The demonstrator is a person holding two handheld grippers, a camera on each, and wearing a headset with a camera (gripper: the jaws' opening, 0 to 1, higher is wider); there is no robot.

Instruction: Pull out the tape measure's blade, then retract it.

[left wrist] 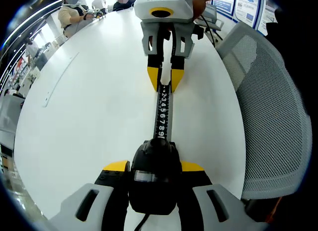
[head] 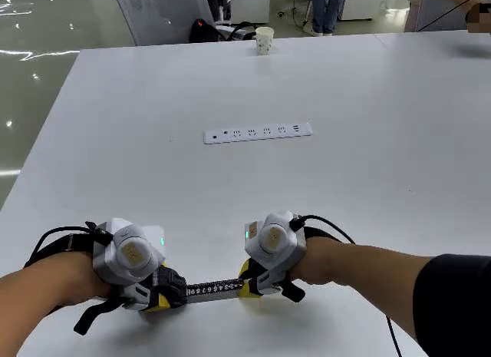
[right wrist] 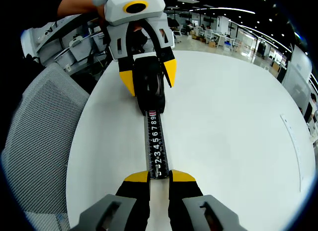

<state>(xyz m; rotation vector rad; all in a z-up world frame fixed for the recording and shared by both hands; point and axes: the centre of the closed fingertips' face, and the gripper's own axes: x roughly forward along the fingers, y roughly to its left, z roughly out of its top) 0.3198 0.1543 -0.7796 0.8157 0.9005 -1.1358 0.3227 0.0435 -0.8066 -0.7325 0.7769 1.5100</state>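
Left tongs (left wrist: 154, 166) clamp case (left wrist: 153, 184) (right tongs (right wrist: 160, 176) pinch blade (right wrist: 155, 141))

The two units I'm driving match: the left gripper (head: 163, 294) and right gripper (head: 252, 284) are pale grey rounded boxes, each with a tan oval patch on top and a small green light on one side. Their jaws are black with yellow tips, carried on grey mounts with slotted cut-outs, and I can see black straps (head: 86, 320) at the wrists and thin black cables (head: 331, 223) running back along the arms. The right arm wears a dark sleeve (head: 454, 302).
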